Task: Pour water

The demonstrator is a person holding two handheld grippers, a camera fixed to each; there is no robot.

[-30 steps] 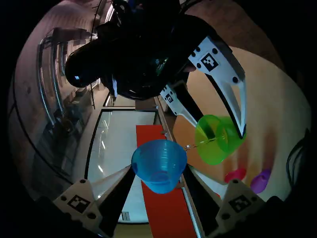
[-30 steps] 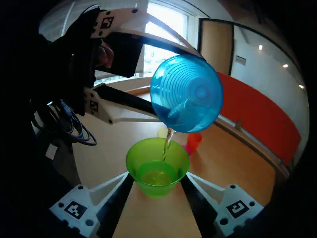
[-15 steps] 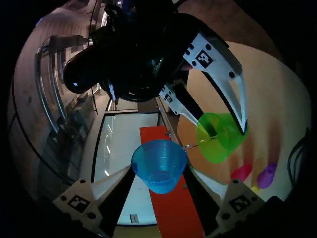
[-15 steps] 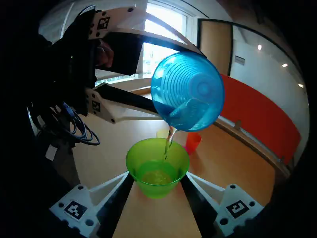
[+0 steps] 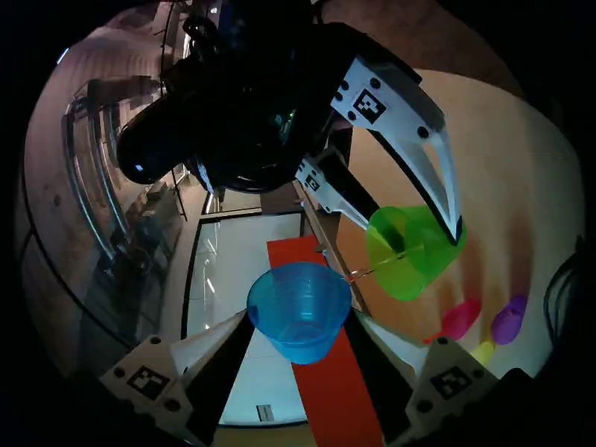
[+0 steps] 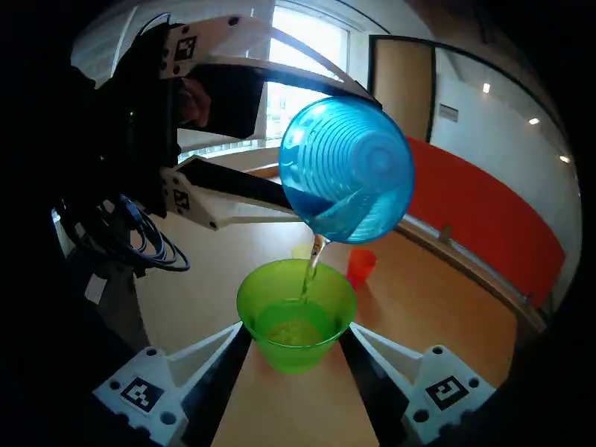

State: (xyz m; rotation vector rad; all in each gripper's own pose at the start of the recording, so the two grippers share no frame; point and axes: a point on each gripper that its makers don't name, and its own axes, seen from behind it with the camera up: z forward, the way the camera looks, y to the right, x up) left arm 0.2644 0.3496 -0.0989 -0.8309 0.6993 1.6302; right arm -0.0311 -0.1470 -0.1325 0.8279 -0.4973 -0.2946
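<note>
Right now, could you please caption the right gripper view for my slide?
Left tool tips the blue cup, pouring water into the green cup held by the right tool.

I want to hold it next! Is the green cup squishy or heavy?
Probably squishy: the green cup looks like thin see-through plastic. Likely heavier than empty, and sloshy, since water streams in from the blue cup.

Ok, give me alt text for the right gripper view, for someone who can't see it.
A tilted blue cup, held by the left hand-held gripper, pours a thin stream of water into a green cup clamped in the right hand-held gripper. An orange cup stands behind on the wooden table.
</note>
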